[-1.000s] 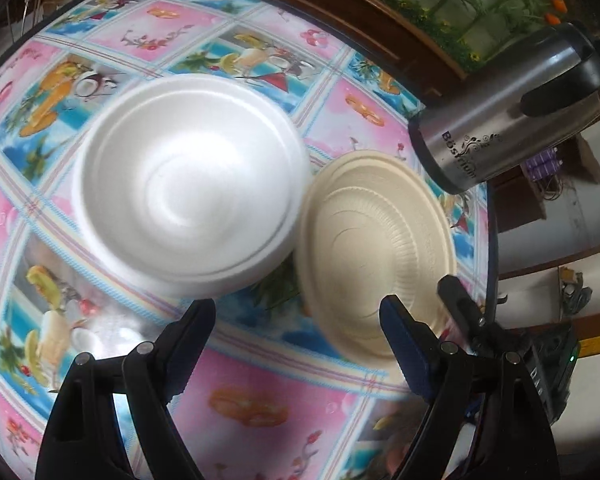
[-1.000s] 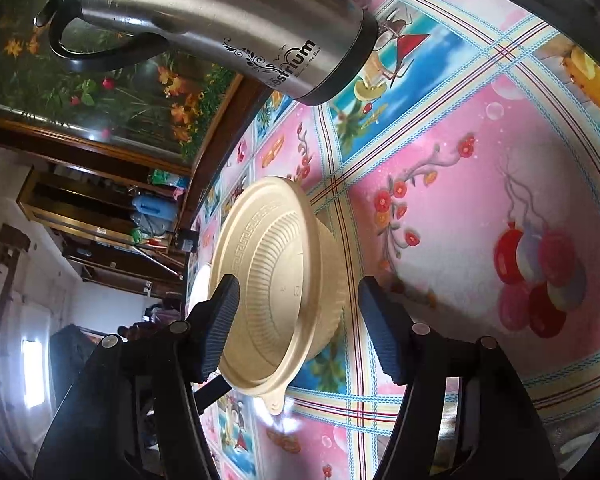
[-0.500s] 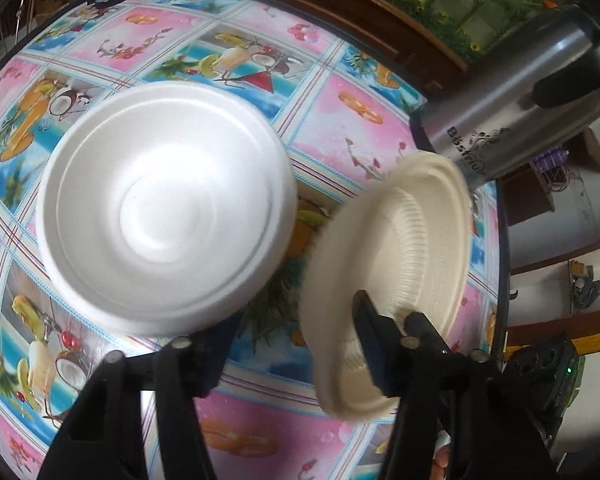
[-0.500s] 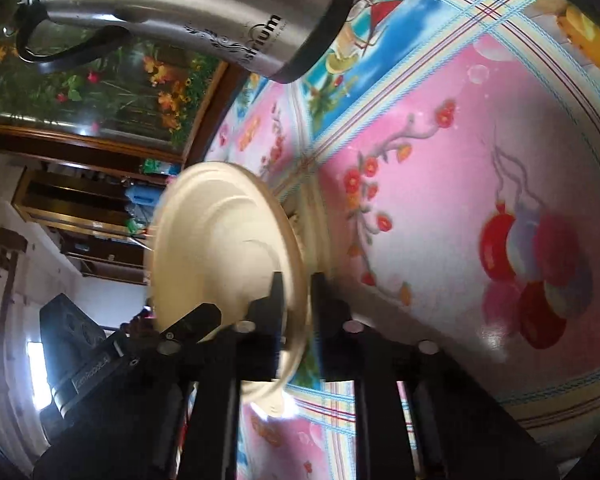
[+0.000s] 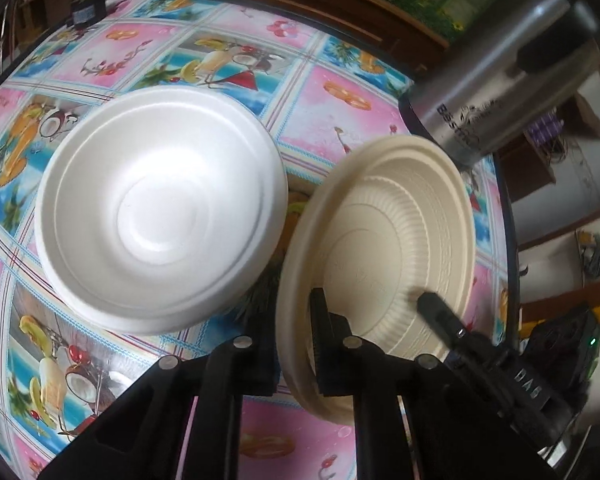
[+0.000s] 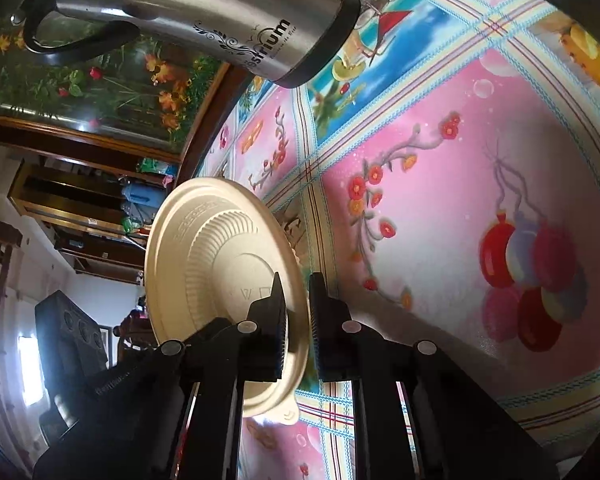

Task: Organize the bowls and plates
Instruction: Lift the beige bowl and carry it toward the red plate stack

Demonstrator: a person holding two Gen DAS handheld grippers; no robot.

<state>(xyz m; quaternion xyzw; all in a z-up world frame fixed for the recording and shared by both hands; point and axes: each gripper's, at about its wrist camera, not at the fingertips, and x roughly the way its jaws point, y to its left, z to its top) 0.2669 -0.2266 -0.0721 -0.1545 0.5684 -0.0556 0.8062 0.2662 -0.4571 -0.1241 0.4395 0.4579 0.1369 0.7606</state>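
Beside white bowl (image 5: 160, 208), both jaws pinch cream plate (image 5: 384, 248) rim.

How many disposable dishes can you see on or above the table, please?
2: a white foam bowl resting on the tablecloth, and a cream plate tilted up beside it, pinched by both grippers. Nothing appears hidden.

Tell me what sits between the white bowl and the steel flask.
In the left wrist view, the cream plate, tilted up off the tablecloth, stands between the white bowl and the steel flask. Both grippers clamp its rim.
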